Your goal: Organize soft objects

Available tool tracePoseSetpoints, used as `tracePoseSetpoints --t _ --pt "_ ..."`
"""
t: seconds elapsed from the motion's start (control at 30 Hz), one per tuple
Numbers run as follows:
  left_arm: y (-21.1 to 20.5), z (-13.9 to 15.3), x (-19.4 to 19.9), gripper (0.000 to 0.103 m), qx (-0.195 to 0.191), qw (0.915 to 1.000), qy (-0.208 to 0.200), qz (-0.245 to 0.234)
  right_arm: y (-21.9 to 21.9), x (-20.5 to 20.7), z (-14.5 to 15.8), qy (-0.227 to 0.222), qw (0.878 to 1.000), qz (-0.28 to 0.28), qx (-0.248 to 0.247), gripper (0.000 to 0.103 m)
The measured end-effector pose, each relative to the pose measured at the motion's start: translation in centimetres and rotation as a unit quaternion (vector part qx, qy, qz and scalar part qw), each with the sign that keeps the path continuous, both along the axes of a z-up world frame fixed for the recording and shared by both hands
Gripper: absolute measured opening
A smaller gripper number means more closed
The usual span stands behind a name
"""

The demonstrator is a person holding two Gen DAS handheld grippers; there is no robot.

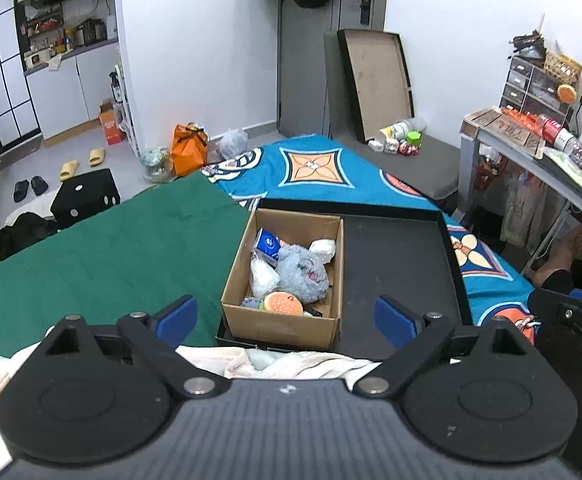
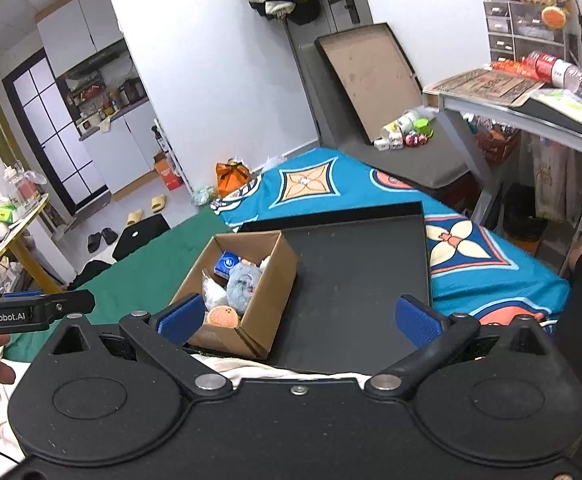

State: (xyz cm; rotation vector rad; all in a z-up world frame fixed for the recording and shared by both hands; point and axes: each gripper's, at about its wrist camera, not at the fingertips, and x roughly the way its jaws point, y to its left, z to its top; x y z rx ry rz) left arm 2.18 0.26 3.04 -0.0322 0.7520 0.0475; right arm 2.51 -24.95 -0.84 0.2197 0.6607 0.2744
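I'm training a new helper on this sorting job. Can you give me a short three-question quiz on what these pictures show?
1. True or false: the left tongs are shut on a soft toy.
2. Where does the cardboard box sit? A) on the floor B) in the left part of the black tray C) on the desk
3. Fill in: the toy at the near end of the box looks like a ____.

Key: 1 false, both left and right tongs are open and empty; 2 B; 3 burger.

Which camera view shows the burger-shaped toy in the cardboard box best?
The left wrist view: the burger toy lies almost fully visible there. In the right wrist view it is partly hidden behind the box wall and a blue finger.
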Motion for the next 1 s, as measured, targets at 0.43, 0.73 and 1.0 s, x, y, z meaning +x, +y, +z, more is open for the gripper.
tracePoseSetpoints --t 0.43,0.73,1.0 --pt "-0.4 2.1 -3.6 0.1 0.001 0.9991 -0.043 -0.001 0.2 -2.8 1.8 -0.035 0.999 0.005 -0.013 0.103" --pt "-0.5 2.9 -5.5 0.1 0.001 0.9981 -0.062 -0.002 0.1 -4.2 3.0 -0.052 0.998 0.006 -0.023 0.103" --pt "-0.5 3.2 -6.6 0.103 -0.005 0.997 -0.077 -0.002 -0.2 -4.8 3.5 -0.059 0.998 0.002 -0.021 0.103"
